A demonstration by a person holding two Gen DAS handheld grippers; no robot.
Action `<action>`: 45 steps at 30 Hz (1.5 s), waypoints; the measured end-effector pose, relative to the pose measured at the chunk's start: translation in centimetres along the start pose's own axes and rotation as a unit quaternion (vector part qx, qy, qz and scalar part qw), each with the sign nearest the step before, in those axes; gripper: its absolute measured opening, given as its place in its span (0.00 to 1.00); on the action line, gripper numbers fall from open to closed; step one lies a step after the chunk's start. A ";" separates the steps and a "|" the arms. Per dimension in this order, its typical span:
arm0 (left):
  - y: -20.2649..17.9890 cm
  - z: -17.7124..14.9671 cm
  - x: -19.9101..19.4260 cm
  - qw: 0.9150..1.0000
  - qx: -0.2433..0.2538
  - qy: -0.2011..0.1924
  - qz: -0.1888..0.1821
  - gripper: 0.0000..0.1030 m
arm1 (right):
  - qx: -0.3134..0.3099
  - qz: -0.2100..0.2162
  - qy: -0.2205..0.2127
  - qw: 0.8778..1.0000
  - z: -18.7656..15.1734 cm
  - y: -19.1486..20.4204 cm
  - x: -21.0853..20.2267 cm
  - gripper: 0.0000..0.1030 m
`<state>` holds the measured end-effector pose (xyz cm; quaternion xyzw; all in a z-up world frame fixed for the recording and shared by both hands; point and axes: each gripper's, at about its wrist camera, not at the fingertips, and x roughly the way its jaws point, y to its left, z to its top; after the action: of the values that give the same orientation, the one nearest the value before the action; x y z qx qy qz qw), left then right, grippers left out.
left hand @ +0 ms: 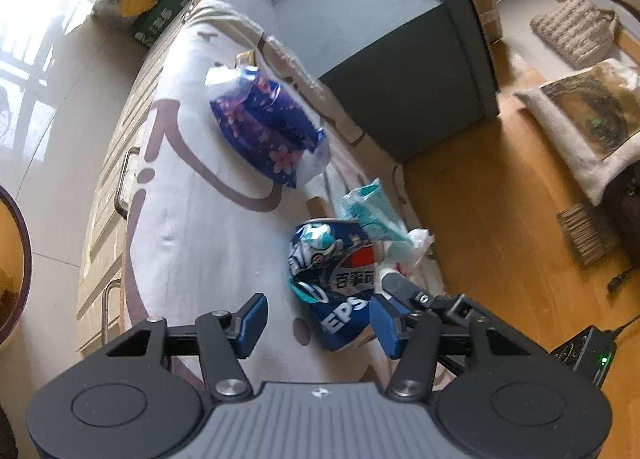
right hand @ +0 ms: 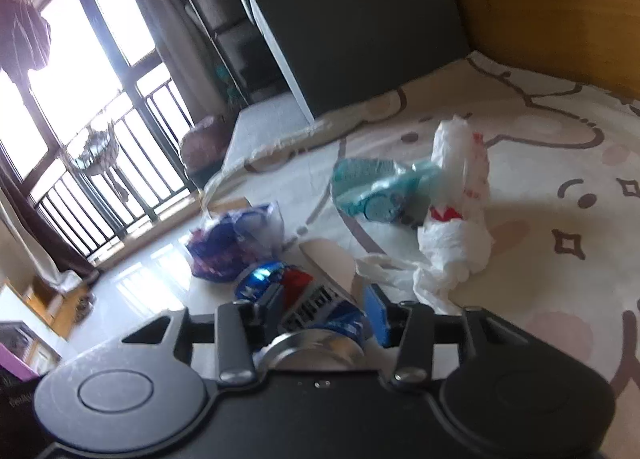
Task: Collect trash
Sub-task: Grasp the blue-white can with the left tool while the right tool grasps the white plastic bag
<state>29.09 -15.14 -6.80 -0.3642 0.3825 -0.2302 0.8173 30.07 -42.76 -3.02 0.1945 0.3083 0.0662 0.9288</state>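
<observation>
Right wrist view shows the right gripper clenched on the crushed Pepsi can lying on the rug; the left gripper hangs unclenched beside the can, gripping nothing.

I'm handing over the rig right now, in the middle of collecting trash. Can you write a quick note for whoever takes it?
Right gripper: closed around the crushed Pepsi can, with the pads apparently against its sides. The can is still low on the printed cloth.
Left gripper: open and holding nothing, just short of the same can.
Still lying on the cloth: purple flowered packet, teal wrapper, white plastic bag.
Done: only the can has been gripped.
Left: lift the can and bin it, then collect the other three. No bin is in view.
</observation>
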 end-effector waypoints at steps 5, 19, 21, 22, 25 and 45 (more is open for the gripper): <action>0.2 -0.3 1.3 1.000 0.020 0.001 0.002 0.55 | -0.012 0.020 0.005 1.000 -1.3 -1.2 0.1 0.28; -1.4 -0.2 4.8 0.996 0.079 0.001 -0.030 0.54 | -0.027 0.085 0.010 0.996 -2.3 -2.1 -0.6 0.27; -1.3 -0.1 4.8 0.997 0.072 0.003 -0.039 0.49 | -0.030 0.083 0.008 0.996 -2.4 -1.8 -0.5 0.27; -1.3 -0.1 4.8 0.997 0.071 0.006 -0.043 0.46 | -0.027 0.084 0.009 0.996 -2.4 -1.9 -0.5 0.27; -1.7 -0.4 4.7 0.995 0.091 0.017 -0.033 0.30 | -0.033 0.073 0.013 0.997 -2.2 -1.5 -1.1 0.27; -2.3 -0.3 3.7 0.992 0.118 0.031 -0.043 0.22 | 0.019 -0.134 -0.031 0.990 3.1 -3.8 4.2 0.77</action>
<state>30.89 -19.11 -6.85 -0.2738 0.3619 -0.3204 0.8315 35.28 -46.21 -4.55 0.1708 0.3039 -0.0709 0.9346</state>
